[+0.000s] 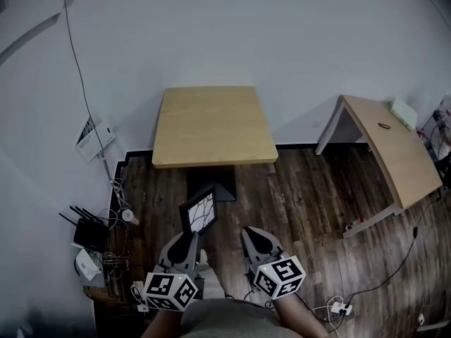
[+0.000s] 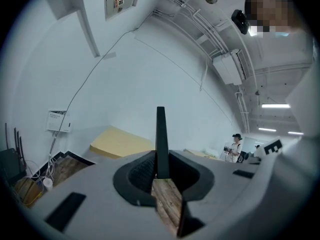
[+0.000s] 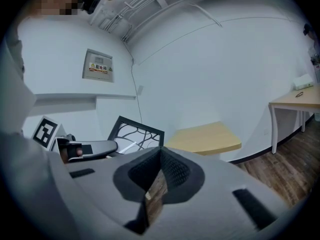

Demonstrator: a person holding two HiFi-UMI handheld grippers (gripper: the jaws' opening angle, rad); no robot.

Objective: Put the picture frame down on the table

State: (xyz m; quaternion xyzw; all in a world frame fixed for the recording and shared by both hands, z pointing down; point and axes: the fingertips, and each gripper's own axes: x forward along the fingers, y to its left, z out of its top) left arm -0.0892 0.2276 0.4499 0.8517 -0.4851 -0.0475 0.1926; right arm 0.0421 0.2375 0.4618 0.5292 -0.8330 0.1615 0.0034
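picture frame [image 1: 199, 213] corner hidden in left tongs [image 1: 187, 239], wall notice [image 3: 97, 65] print unreadable

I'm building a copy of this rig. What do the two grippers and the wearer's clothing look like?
The left claw and right claw are grey, tapering shells with black ribbed pads inside. The left cube and right cube are white with black square markers. The person wears a grey top.
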